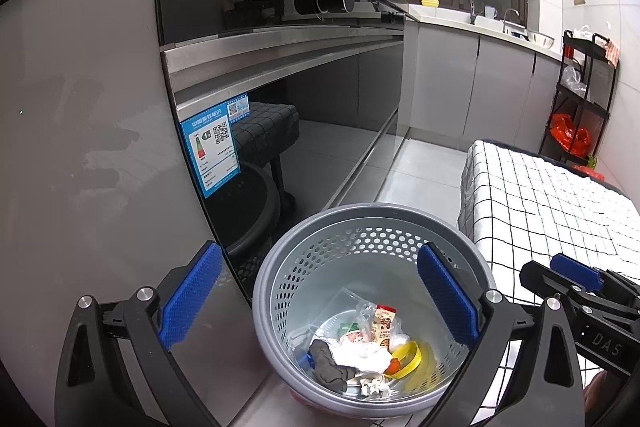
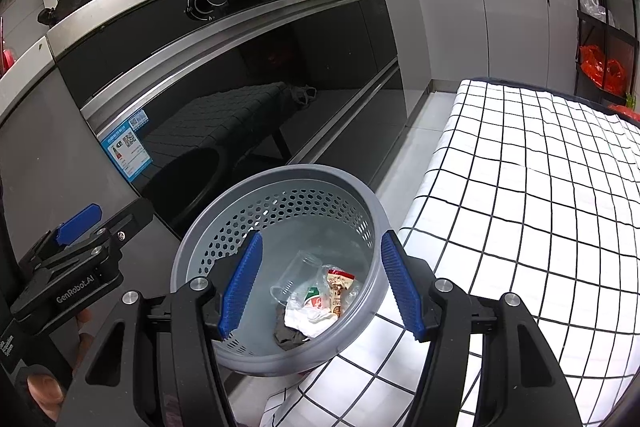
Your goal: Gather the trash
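A grey perforated trash basket (image 1: 320,227) stands on the floor between the oven front and the table; it also shows in the right wrist view (image 2: 280,173). Inside lie a clear plastic cup (image 2: 294,277), snack wrappers (image 1: 384,323), crumpled white tissue (image 1: 360,353), a dark grey rag (image 1: 330,367) and a yellow lid (image 1: 410,359). My left gripper (image 1: 320,307) is open and empty above the basket. My right gripper (image 2: 320,287) is open and empty above the basket too. Each gripper shows at the edge of the other's view.
A table with a white black-checked cloth (image 2: 540,195) stands right of the basket. A black glass oven front (image 1: 280,147) and grey cabinets (image 1: 472,87) are to the left and behind. A black rack (image 1: 580,99) with red bags stands at the far right.
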`<state>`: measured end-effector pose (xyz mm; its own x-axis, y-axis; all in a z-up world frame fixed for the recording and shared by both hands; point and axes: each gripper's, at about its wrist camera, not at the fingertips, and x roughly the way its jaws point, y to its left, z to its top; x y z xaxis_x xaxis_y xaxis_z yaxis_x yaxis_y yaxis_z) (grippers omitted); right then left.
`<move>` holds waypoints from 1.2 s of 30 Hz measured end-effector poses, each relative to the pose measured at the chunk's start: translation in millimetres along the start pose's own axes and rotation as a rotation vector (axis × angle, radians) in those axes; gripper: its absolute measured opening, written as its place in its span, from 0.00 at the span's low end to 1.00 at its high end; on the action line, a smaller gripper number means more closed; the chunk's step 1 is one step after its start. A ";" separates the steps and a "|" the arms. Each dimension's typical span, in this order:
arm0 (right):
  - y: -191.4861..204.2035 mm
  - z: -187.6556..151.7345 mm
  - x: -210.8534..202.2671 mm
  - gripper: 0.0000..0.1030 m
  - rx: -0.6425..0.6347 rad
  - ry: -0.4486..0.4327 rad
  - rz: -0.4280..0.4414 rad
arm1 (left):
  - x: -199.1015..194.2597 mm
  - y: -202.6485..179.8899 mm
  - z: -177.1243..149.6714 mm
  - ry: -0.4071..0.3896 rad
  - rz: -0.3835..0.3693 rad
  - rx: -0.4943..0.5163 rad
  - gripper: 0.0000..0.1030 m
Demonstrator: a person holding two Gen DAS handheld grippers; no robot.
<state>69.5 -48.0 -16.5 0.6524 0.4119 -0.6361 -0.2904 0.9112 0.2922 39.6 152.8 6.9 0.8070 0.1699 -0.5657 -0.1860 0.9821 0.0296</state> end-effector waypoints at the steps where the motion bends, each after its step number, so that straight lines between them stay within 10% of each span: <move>1: -0.1 0.0 0.1 0.58 0.000 0.001 0.000 | -0.8 -1.0 0.2 -0.001 0.001 0.002 0.94; 36: 2.9 -3.1 3.6 0.58 -0.005 -0.001 -0.009 | -3.2 -1.4 0.1 -0.004 0.043 0.012 0.94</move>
<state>68.8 -43.9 -20.1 0.6560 0.4039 -0.6376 -0.2883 0.9148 0.2829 37.3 150.8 8.8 0.8008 0.2121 -0.5601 -0.2135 0.9749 0.0638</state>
